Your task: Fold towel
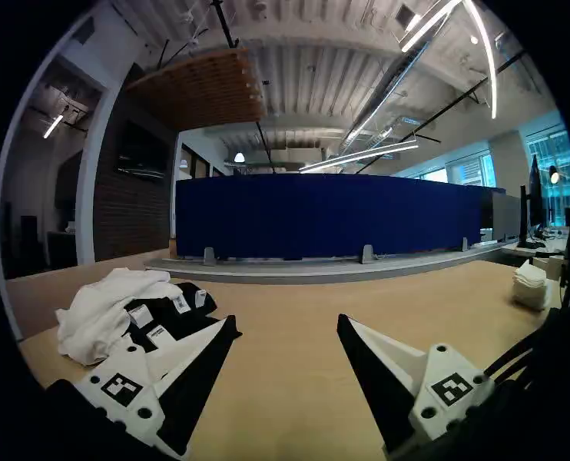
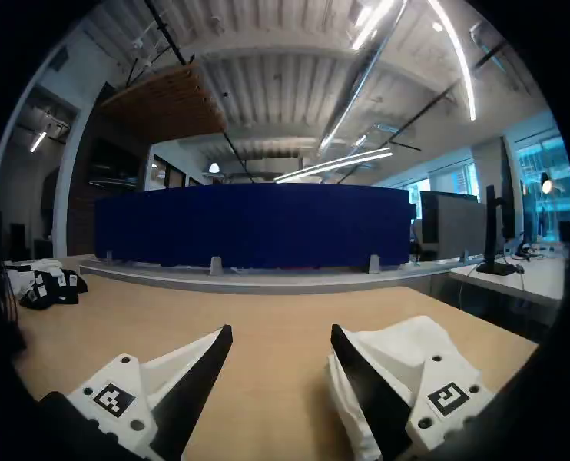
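Observation:
A loose heap of white towels (image 1: 101,307) and black towels (image 1: 170,315) lies on the wooden table (image 1: 300,369) at the left, just past my left gripper's left finger. My left gripper (image 1: 286,321) is open with bare tabletop between its fingers. A folded stack of white towels (image 1: 531,286) sits at the table's right edge. In the right gripper view that white stack (image 2: 396,342) lies close behind the right finger, while the heap (image 2: 43,284) is far off to the left. My right gripper (image 2: 280,329) is open and holds nothing.
A long blue partition (image 1: 323,215) on a grey base closes off the far side of the table. Desks with monitors (image 2: 496,223) stand to the right beyond the table edge. A dark brick wall (image 1: 127,207) rises at the left.

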Available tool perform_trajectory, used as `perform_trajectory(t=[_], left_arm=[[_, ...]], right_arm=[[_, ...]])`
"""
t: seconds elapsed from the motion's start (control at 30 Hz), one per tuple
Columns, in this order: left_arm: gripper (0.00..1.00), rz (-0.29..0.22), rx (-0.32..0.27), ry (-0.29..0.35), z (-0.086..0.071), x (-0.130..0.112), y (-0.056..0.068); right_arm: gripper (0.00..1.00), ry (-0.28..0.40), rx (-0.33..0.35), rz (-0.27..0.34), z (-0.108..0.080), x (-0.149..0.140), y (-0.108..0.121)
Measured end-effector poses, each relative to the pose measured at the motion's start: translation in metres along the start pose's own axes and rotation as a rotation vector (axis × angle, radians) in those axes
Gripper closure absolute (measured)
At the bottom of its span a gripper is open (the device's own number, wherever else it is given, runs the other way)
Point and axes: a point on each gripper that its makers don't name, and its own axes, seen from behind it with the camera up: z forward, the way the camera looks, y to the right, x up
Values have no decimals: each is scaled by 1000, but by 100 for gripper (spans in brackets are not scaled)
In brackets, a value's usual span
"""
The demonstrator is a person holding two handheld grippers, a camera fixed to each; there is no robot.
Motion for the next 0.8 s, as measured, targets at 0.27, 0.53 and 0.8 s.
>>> perform_trajectory(t=[0.27, 0.53, 0.8], left_arm=[[2, 0, 0, 0, 0, 0, -1], [2, -1, 0, 0, 1, -1, -1], [2, -2, 0, -1, 2, 0, -1]], right_arm=[[0, 0, 0, 0, 0, 0, 0], [0, 0, 0, 0, -1, 0, 0], [0, 0, 0, 1, 0, -1, -1]])
